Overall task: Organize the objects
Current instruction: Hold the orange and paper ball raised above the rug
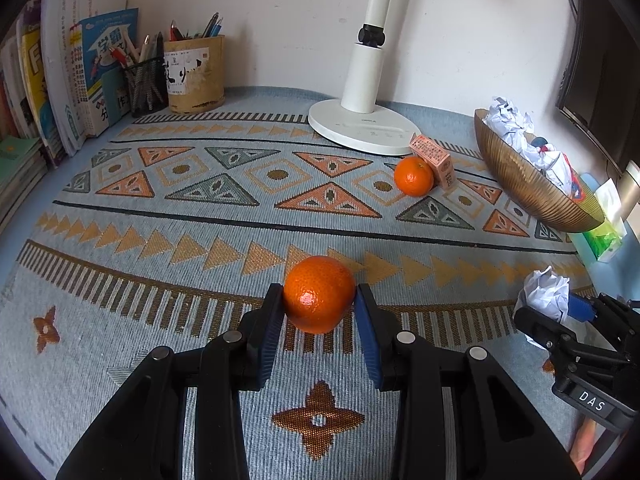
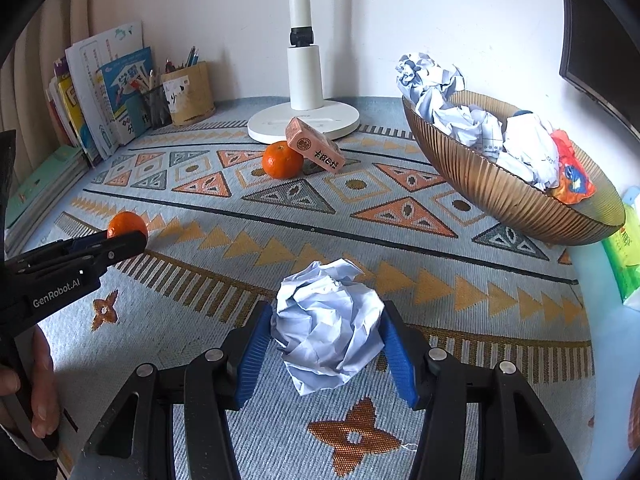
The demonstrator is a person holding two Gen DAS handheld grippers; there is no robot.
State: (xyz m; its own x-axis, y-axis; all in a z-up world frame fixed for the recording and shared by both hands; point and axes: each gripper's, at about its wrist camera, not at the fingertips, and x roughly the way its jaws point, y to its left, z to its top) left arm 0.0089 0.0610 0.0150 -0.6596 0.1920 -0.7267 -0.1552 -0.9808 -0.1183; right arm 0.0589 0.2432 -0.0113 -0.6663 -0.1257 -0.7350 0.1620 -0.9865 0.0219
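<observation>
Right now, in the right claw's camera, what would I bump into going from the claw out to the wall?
Right claw squeezing the crumpled paper ball → loose orange on the cloth → pink box leaning on that orange → round white lamp base → pen holder by the wall.

White letters "DAS" stand on the black body of the right gripper [image 1: 568, 312]. "GenRobot.AI" runs along the black left gripper [image 2: 120, 236]. Print on the small pink carton [image 2: 316, 150] is too blurred to read.

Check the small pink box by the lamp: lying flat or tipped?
Tipped. The pink box leans on the loose orange, one end raised, the other on the cloth.
</observation>
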